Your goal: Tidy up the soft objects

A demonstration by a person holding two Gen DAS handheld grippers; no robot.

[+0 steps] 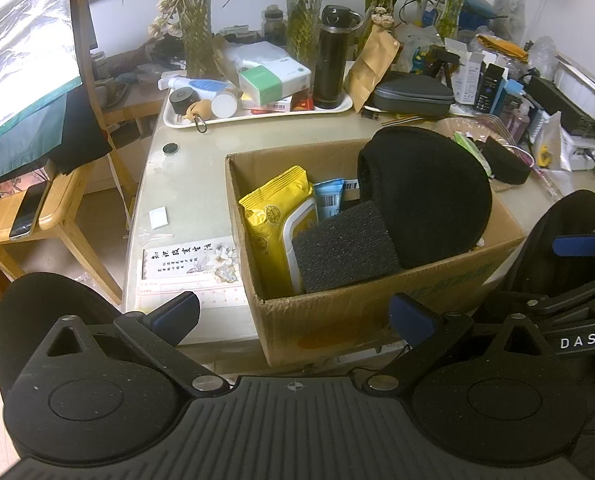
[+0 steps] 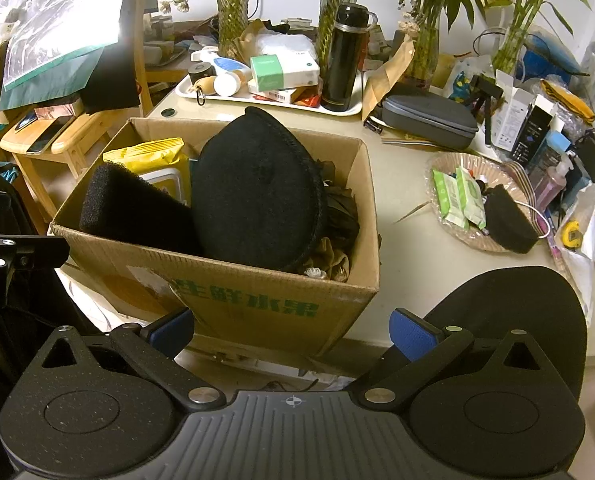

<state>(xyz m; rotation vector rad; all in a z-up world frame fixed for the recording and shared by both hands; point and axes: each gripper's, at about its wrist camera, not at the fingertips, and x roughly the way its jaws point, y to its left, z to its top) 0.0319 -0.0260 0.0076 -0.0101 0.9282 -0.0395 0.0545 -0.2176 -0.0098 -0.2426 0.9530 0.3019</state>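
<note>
A cardboard box [image 1: 377, 304] [image 2: 257, 300] stands on the pale table. Inside it lean a large round black cushion [image 1: 429, 192] [image 2: 257, 188], a black foam block [image 1: 345, 248] [image 2: 133, 208] and a yellow wipes pack [image 1: 277, 216] [image 2: 153, 156]. A smaller black foam piece [image 1: 505, 160] [image 2: 509, 220] rests on a woven plate [image 2: 473, 240] to the right. My left gripper [image 1: 295, 316] hovers open in front of the box, holding nothing. My right gripper [image 2: 293, 330] is also open and bare, near the box's front. The right gripper [image 1: 577, 248] shows at the right edge of the left wrist view.
A white tray [image 1: 185, 122] [image 2: 185, 90] with a black flask [image 1: 331, 60] [image 2: 345, 56], boxes and bottles sits behind the box. A grey case [image 1: 413, 94] [image 2: 429, 120], glass vases with plants and cluttered cartons fill the back right. A wooden chair [image 1: 57, 216] stands left.
</note>
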